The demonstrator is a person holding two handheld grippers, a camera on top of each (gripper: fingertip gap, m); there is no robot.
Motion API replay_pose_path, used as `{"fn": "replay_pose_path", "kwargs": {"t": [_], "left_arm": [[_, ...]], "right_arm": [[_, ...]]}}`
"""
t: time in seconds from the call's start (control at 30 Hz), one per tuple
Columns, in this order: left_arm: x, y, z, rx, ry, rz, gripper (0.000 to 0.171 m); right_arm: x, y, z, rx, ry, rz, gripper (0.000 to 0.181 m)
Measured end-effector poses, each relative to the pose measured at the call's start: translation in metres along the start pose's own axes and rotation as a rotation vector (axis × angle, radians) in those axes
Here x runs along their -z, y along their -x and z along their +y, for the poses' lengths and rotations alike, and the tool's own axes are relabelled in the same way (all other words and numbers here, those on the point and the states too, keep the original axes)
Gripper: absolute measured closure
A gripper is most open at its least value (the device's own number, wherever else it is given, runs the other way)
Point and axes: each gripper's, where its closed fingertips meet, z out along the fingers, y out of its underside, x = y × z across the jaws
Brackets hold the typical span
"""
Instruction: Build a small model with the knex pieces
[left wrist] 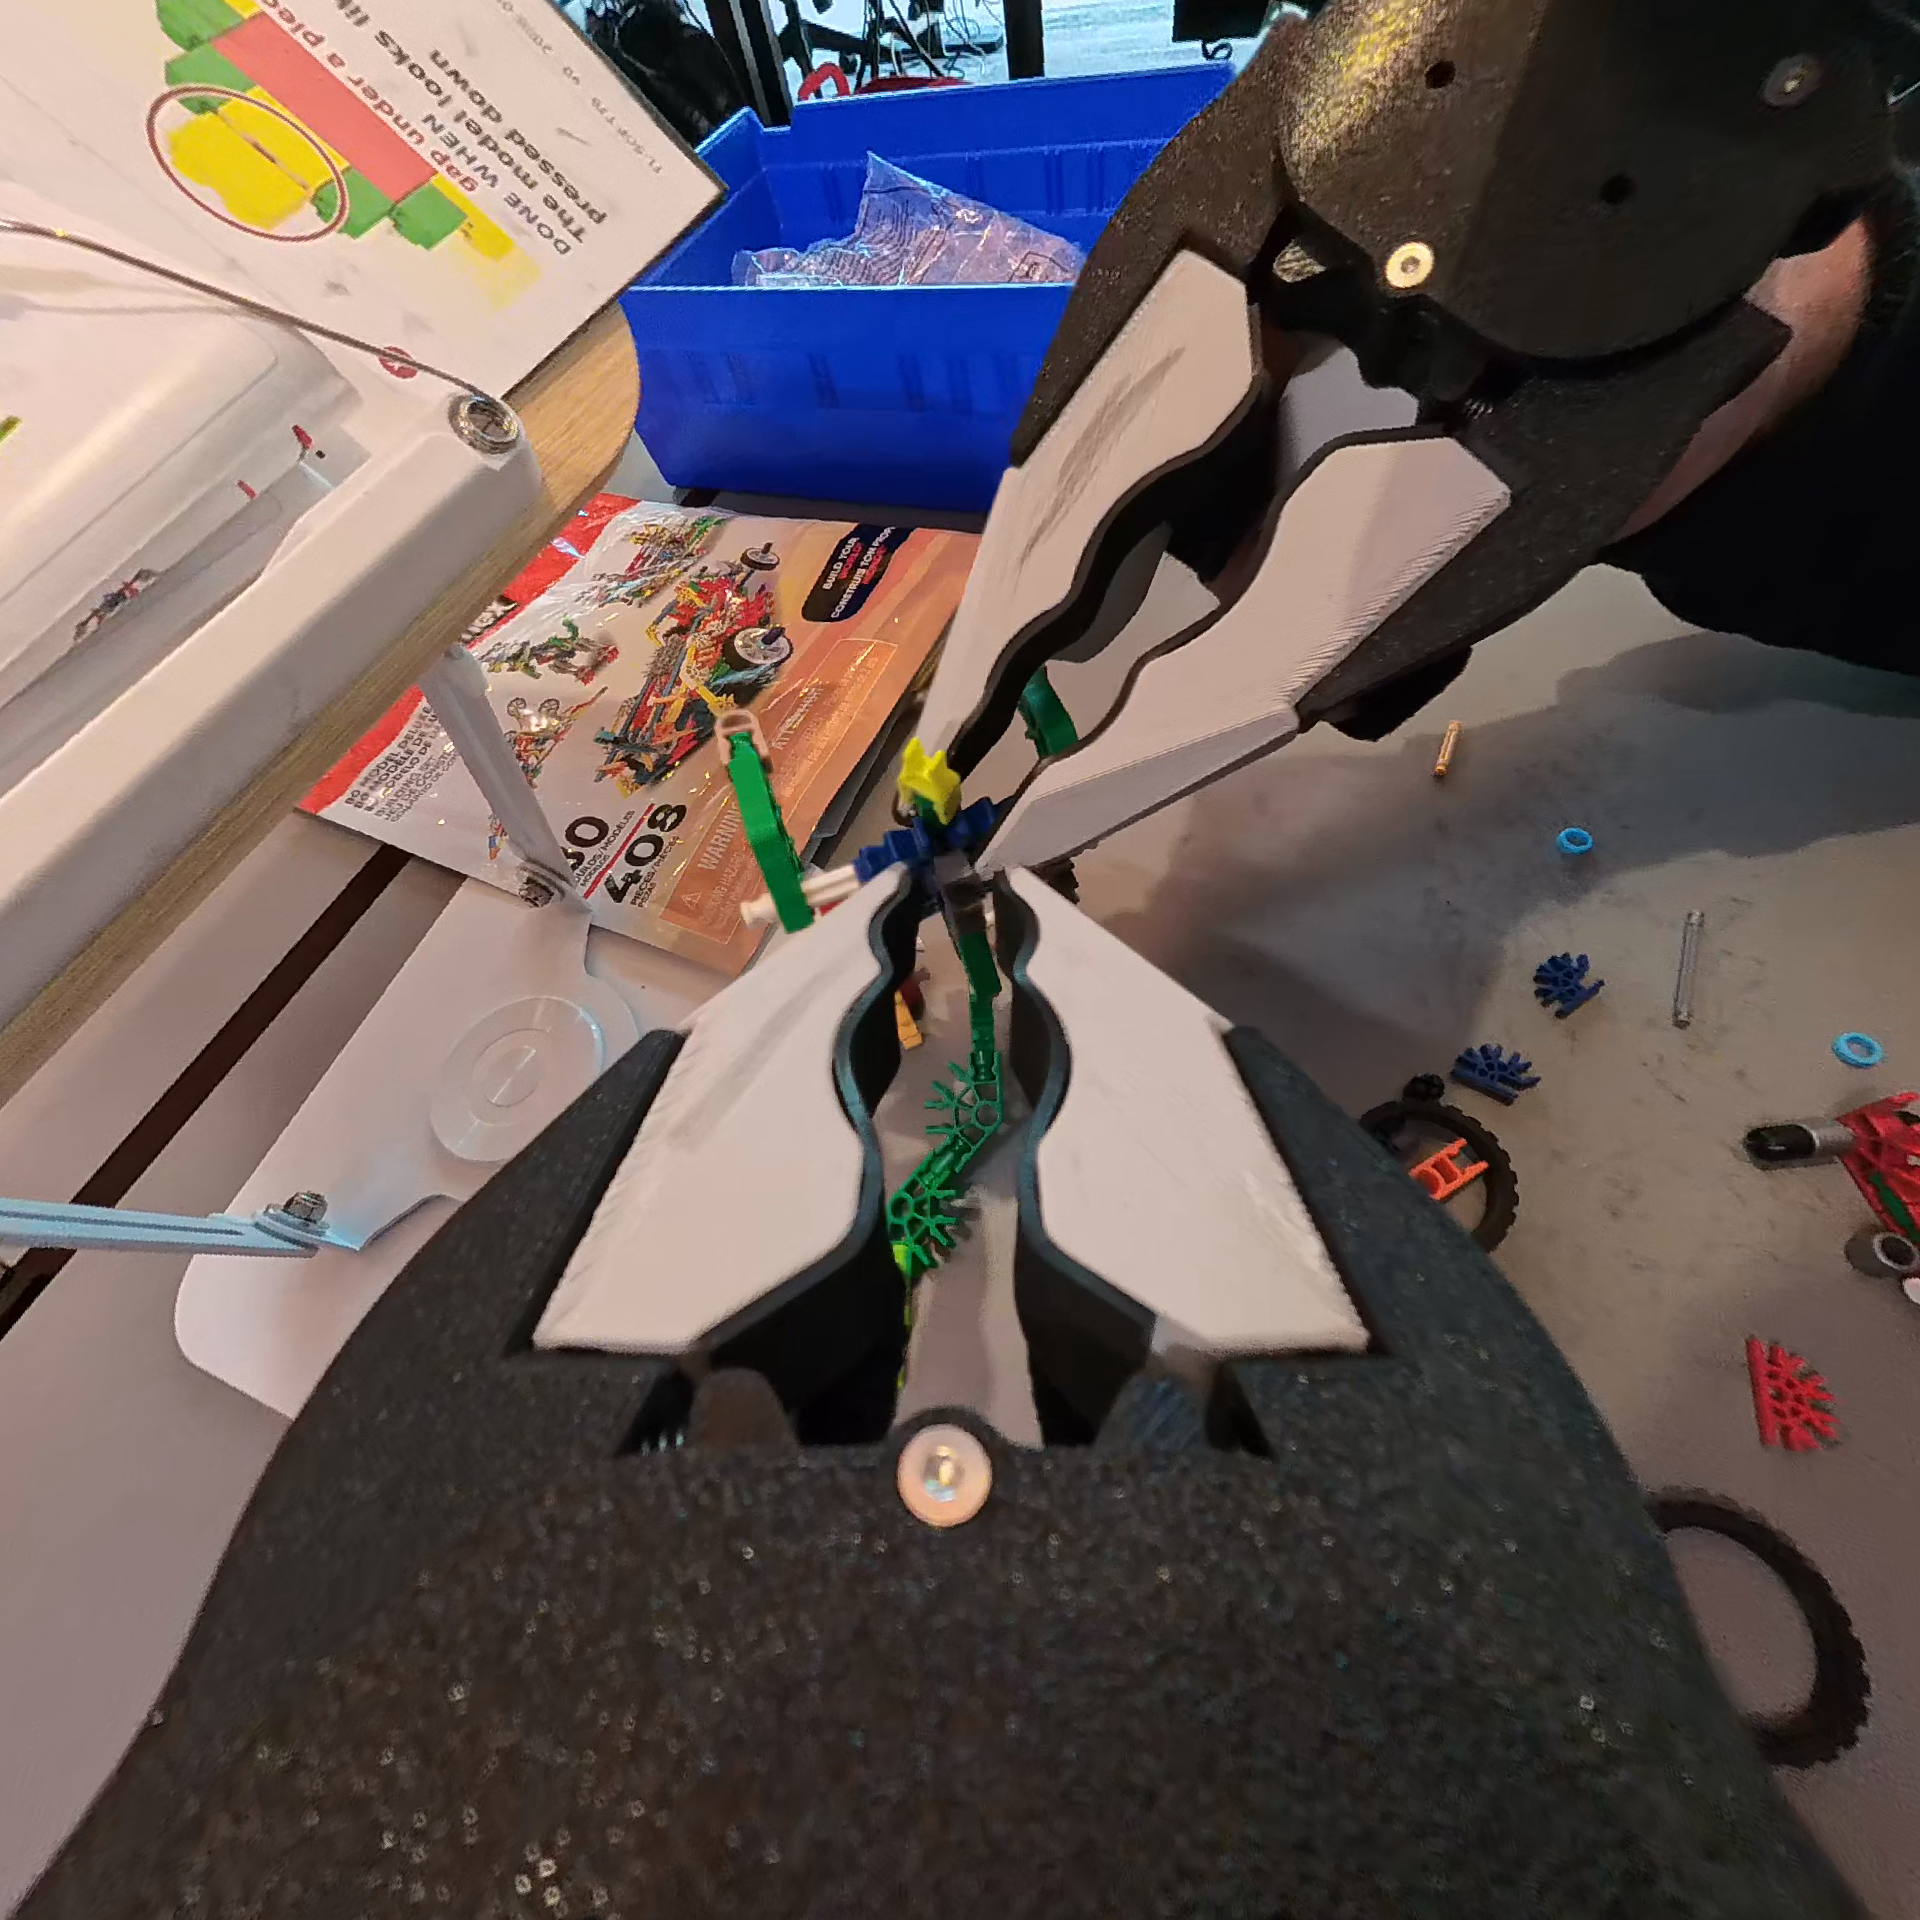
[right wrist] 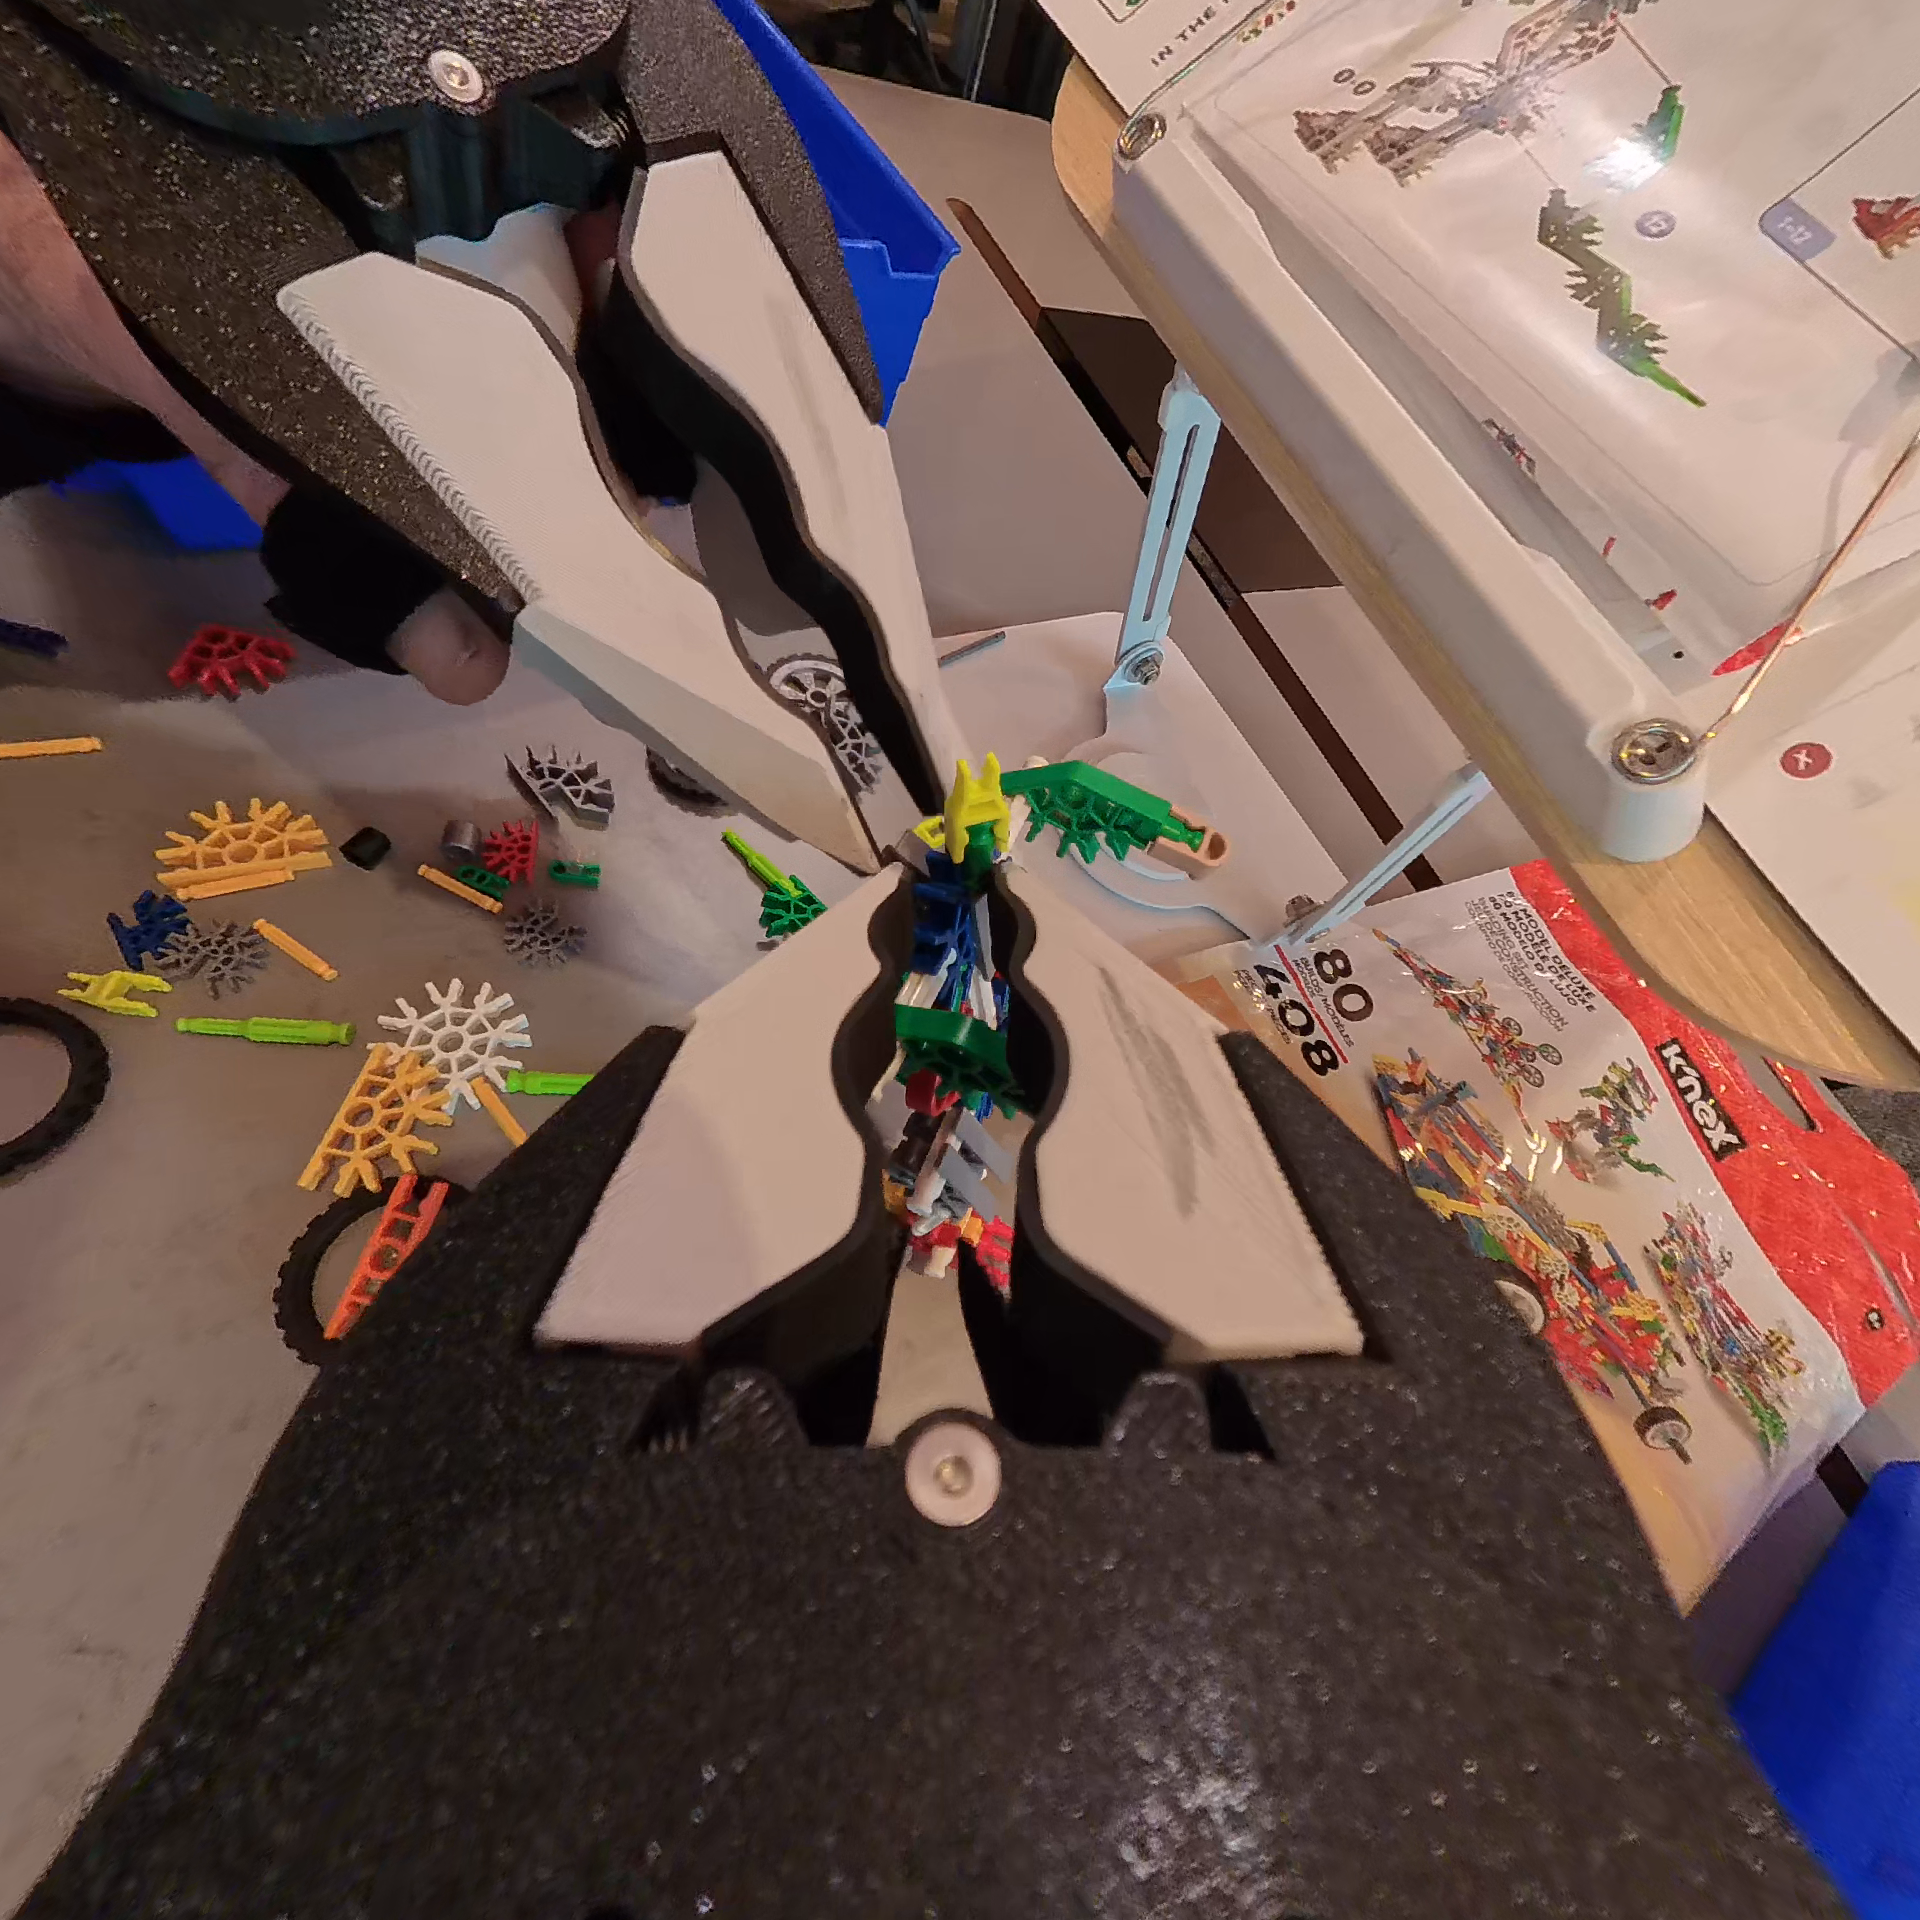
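Note:
A small model of construction-toy rods and connectors point(left wrist: 920, 847) hangs above the table between both grippers. It has a blue connector core, a yellow clip point(left wrist: 925, 774) on top, and a green arm with a tan end point(left wrist: 769, 831). My left gripper point(left wrist: 951, 883) is shut on it, and a chain of green connectors point(left wrist: 951, 1132) runs back between its fingers. My right gripper point(right wrist: 945, 873) is shut on the same model; blue, green and red parts point(right wrist: 951, 1029) sit between its fingers. The two grippers meet tip to tip at the yellow clip point(right wrist: 975, 795).
A blue bin point(left wrist: 852, 353) with a plastic bag stands behind. The toy's printed packaging point(left wrist: 665, 707) lies under a tilted instruction stand point(right wrist: 1403, 499). Loose connectors point(right wrist: 244, 847), rods and a tyre point(left wrist: 1455, 1153) are scattered over the grey table. Less than 4 cm separates the two grippers' tips.

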Motion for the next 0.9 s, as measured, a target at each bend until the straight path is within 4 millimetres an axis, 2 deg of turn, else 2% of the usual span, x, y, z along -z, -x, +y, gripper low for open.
{"fn": "replay_pose_path", "kwargs": {"t": [0.23, 0.37, 0.9], "left_arm": [[0.001, -0.005, -0.002, 0.006, -0.001, 0.023, 0.155], [-0.005, -0.001, 0.006, -0.009, 0.037, -0.012, 0.154], [-0.009, 0.001, 0.003, -0.038, -0.012, -0.015, 0.167]], "right_arm": [[-0.001, -0.001, 0.000, -0.049, 0.005, 0.002, 0.169], [-0.002, 0.001, -0.002, -0.052, 0.006, 0.002, 0.169], [0.001, -0.002, -0.004, -0.042, -0.007, 0.022, 0.169]]}}
